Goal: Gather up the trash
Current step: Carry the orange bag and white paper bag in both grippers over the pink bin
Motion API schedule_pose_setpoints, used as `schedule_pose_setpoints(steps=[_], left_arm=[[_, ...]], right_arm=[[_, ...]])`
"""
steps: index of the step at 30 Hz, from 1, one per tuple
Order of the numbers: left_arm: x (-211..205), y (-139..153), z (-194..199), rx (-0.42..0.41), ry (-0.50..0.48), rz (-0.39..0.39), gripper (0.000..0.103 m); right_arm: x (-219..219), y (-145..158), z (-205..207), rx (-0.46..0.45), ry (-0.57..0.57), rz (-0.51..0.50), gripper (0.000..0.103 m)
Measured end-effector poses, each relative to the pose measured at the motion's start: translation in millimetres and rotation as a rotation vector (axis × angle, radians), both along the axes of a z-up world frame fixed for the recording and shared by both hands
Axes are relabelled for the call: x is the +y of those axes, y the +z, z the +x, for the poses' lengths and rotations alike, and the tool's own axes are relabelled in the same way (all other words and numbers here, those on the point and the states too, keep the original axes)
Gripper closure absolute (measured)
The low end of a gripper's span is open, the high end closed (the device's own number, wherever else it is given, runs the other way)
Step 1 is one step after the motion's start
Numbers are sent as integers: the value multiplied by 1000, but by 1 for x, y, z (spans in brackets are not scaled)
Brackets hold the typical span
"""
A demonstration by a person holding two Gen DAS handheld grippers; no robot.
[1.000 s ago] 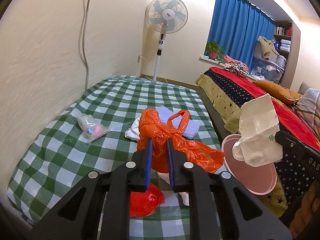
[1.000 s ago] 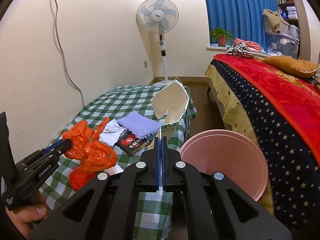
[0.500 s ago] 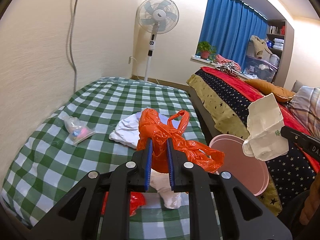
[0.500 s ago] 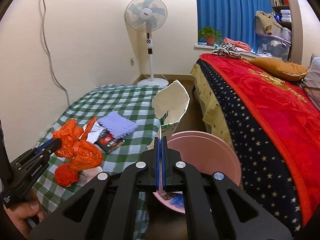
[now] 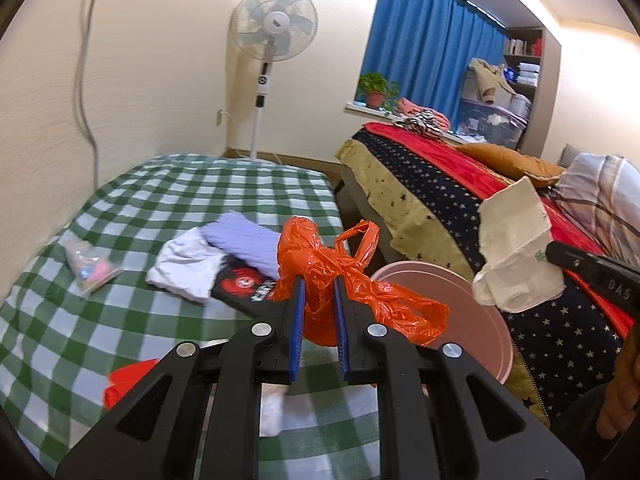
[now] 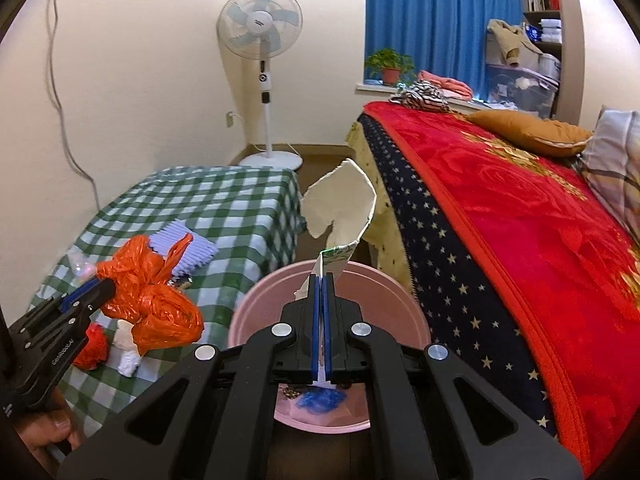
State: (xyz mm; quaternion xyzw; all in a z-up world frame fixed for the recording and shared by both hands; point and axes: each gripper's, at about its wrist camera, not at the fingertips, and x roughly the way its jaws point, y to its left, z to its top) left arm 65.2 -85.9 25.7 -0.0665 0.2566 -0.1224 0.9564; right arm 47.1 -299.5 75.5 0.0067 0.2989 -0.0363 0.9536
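My left gripper [image 5: 319,284] is shut on a crumpled orange plastic bag [image 5: 340,276] and holds it above the right edge of the green checked bed, beside the pink bin [image 5: 460,304]. It also shows in the right wrist view [image 6: 148,296]. My right gripper [image 6: 321,280] is shut on a torn white paper wrapper [image 6: 340,208] and holds it over the pink bin [image 6: 256,316], which has blue and other trash inside. The wrapper shows in the left wrist view [image 5: 516,256].
On the checked bed [image 5: 168,200] lie a clear bag of small items [image 5: 90,266], white and lilac cloths [image 5: 224,248], a black-red packet [image 5: 244,286], a red bag [image 5: 128,378] and white tissue [image 5: 272,412]. A red starred bed [image 6: 500,220] stands right, a fan [image 6: 260,80] behind.
Both grippers have moved right toward the pink bin. The wrapper now hangs over the bin, and the orange bag is near the bed's right edge.
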Motion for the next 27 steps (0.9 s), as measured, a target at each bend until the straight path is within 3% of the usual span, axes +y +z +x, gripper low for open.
schedule_pose_setpoints(steps=[6, 27], left_arm=[[-21, -4, 10, 5, -41, 5, 89], [-68, -34, 48, 47, -137, 53, 89]], right_arm=[[-19, -6, 4, 12, -58, 56, 101], [-33, -32, 38, 80, -137, 48, 101]])
